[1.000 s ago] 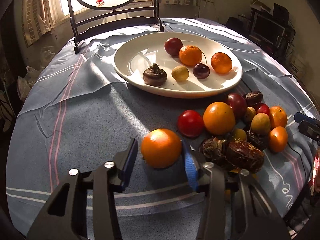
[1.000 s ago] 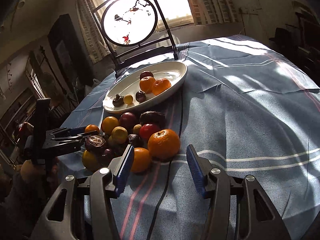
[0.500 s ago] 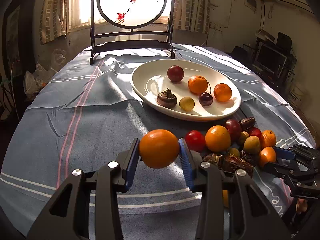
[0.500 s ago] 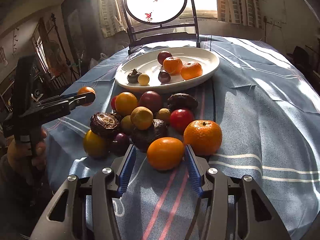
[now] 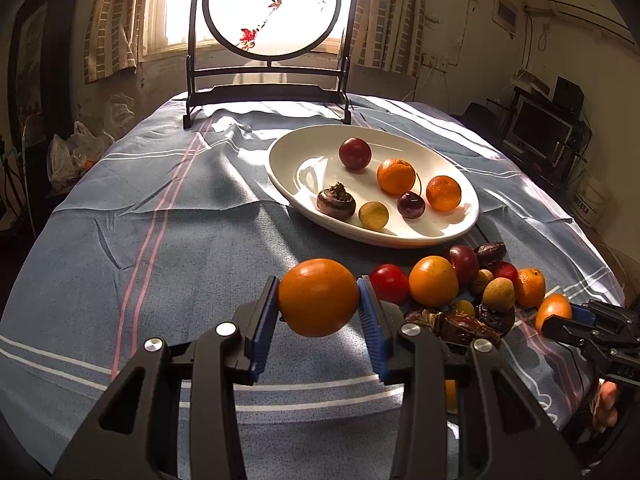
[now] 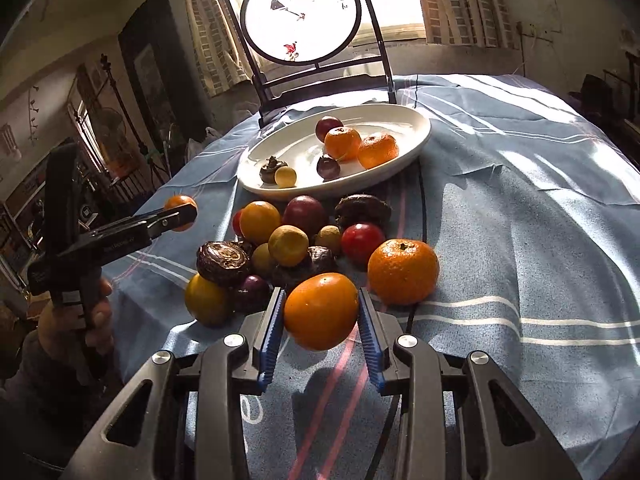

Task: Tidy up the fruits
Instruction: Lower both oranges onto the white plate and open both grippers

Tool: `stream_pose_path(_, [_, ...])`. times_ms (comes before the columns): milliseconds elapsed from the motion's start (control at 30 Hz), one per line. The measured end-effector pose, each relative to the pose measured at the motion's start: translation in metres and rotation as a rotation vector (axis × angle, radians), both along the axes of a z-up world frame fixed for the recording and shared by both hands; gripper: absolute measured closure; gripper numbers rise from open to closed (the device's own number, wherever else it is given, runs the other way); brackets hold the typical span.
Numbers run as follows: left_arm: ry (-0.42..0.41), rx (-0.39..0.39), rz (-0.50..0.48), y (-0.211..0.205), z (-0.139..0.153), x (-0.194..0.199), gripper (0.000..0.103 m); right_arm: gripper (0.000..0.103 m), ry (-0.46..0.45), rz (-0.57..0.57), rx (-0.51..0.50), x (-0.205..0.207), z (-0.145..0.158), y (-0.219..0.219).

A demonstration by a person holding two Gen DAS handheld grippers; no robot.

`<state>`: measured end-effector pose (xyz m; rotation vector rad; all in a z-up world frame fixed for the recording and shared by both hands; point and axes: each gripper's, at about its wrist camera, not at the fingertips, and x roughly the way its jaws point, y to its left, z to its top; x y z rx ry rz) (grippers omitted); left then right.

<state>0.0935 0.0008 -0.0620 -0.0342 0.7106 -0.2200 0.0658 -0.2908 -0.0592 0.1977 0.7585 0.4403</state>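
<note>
A: Where's the fruit rn?

B: Two oranges are off the desk. Left claw [image 5: 319,307] is clamped on a smooth orange [image 5: 318,297], blue pads tight on both sides, held above the cloth [image 5: 160,240], on the near side of the plate [image 5: 288,168].

A: And the right one?

B: Right claw [image 6: 321,318] has just been closing, and a second orange [image 6: 321,311] sits between the pads w/ both touching it. It's lifted a bit; its shadow falls on the cloth below. That's at the near edge of the fruit pile [image 6: 288,240], which lies just nearer than the plate.

A: What's on the plate?

B: Six pcs: a dark red round fruit [image 5: 354,153] at the far side, two mandarins [image 5: 396,176], a cherry w/ stem [image 5: 411,204], a small yellow-green fruit [image 5: 373,215] and a brown water chestnut [image 5: 336,202] on the near-left part.

A: Pile?

B: Mixed: oranges, a red tomato-like one [image 6: 362,242], a bumpy mandarin [image 6: 403,271] just right of the right claw, dark brown wrinkly ones, small yellow-green ones. They touch one another; can't count the ones underneath.

A: Anything beyond the plate?

B: A round painted screen on a dark stand [image 5: 271,8], at the desk's far edge, window behind it. In the right cam the left claw shows left of the pile, a hand [image 6: 94,316] on its grip.
</note>
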Motion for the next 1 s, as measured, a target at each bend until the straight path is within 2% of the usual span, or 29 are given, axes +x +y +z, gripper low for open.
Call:
stream_pose_path(133, [0.0,-0.01,0.0,-0.002,0.006,0.008,0.065,0.067,-0.016,-0.015,0.034,0.026,0.024,-0.01])
stream_pose_path(300, [-0.015,0.009,-0.011,-0.018,0.027,0.043,0.065,0.067,-0.011,-0.046,0.064,0.096,0.044,-0.011])
stream_pose_path(467, [0.001,0.027,-0.024,-0.04,0.036,0.097,0.064,0.067,0.047,-0.119,0.028,0.172,0.033,-0.001])
stream_pose_path(600, [0.059,0.04,-0.013,-0.05,0.025,0.137,0.064,0.067,0.072,-0.153,0.011,0.204,0.019,0.006])
stream_pose_path(700, [0.109,0.023,-0.009,-0.05,0.018,0.154,0.061,0.064,0.07,-0.146,0.037,0.211,0.017,0.007])
stream_pose_path(733, [0.114,0.021,-0.003,-0.049,0.019,0.155,0.052,0.058,0.061,-0.149,0.037,0.21,0.02,0.007])
stream_pose_path(767, [0.105,0.013,0.004,-0.046,0.021,0.154,0.043,0.057,0.051,-0.147,0.031,0.207,0.023,0.007])
stream_pose_path(833, [0.073,0.006,0.012,-0.043,0.028,0.143,0.036,0.057,0.035,-0.13,0.019,0.194,0.03,0.008])
stream_pose_path(933, [0.059,-0.011,0.001,-0.037,0.035,0.117,0.036,0.057,0.02,-0.109,0.017,0.164,0.036,0.003])
stream_pose_path(1000, [0.049,0.004,-0.011,-0.035,0.036,0.093,0.036,0.057,0.016,-0.097,0.043,0.138,0.037,-0.005])
